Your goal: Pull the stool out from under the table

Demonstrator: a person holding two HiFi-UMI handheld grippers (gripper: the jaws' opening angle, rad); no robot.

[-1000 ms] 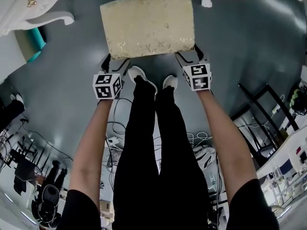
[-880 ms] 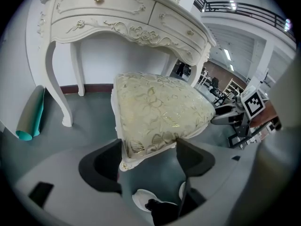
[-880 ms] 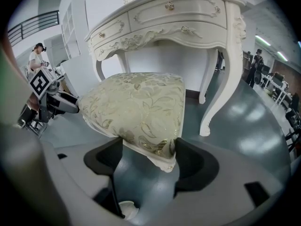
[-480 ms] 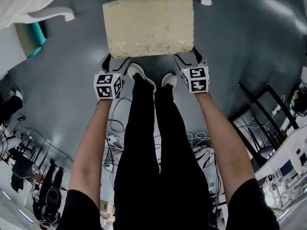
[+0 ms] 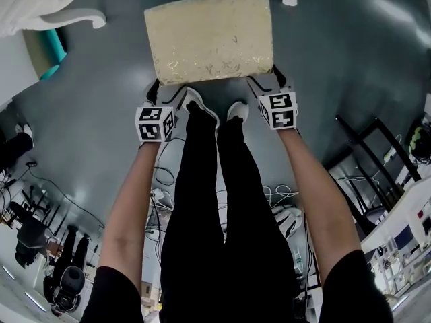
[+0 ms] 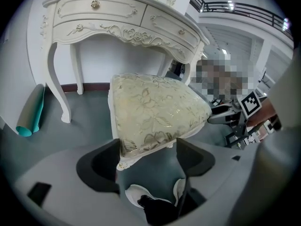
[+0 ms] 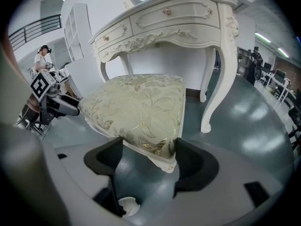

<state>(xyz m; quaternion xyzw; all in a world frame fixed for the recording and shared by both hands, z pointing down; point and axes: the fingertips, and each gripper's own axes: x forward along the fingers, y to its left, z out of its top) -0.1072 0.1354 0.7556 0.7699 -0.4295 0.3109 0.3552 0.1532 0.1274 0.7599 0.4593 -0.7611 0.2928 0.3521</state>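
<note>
Since a second ago: stool (image 5: 209, 39) has slid a bit further down the head view toward the person's feet, both grippers with it. Small shift, same hold.

**Head view**
- The stool stands on the grey floor (image 5: 337, 59), clear of the white table (image 5: 54, 15), whose carved edges show only in the two top corners. My read is that it's essentially out from under.
- Left gripper (image 5: 163, 91) is on the near-left corner of the seat, right gripper (image 5: 267, 83) on the near-right corner.
- One gripper per corner makes sense: an even pull, so the stool tracks straight back and doesn't yaw.
- The person's shoes (image 5: 195, 103) sit just beside the near edge, between the grippers, so there's little room left to pull without stepping back.

**Left gripper view**
- Jaws are clamped on the stool's corner. Cushion and white frame fill the gap, and both pads look in contact with the seat's sides.
- The grip is low on the seat rim, not on the soft top, presumably for a rigid bite.
- The table stands behind the stool with its legs well apart from it.
- A teal roll (image 6: 30, 112) leans by the table's left leg, not in the way.

**Right gripper view**
- Mirror case: jaws are closed around the other near corner, with the carved frame tip poking down between them.
- The table's curved leg (image 7: 216, 88) is off to the right, apart from the stool.

Judgement: the pull is at or near its end, and next is likely letting go of both corners. Risk is low. Letting go unevenly could rock the stool a little.
</note>
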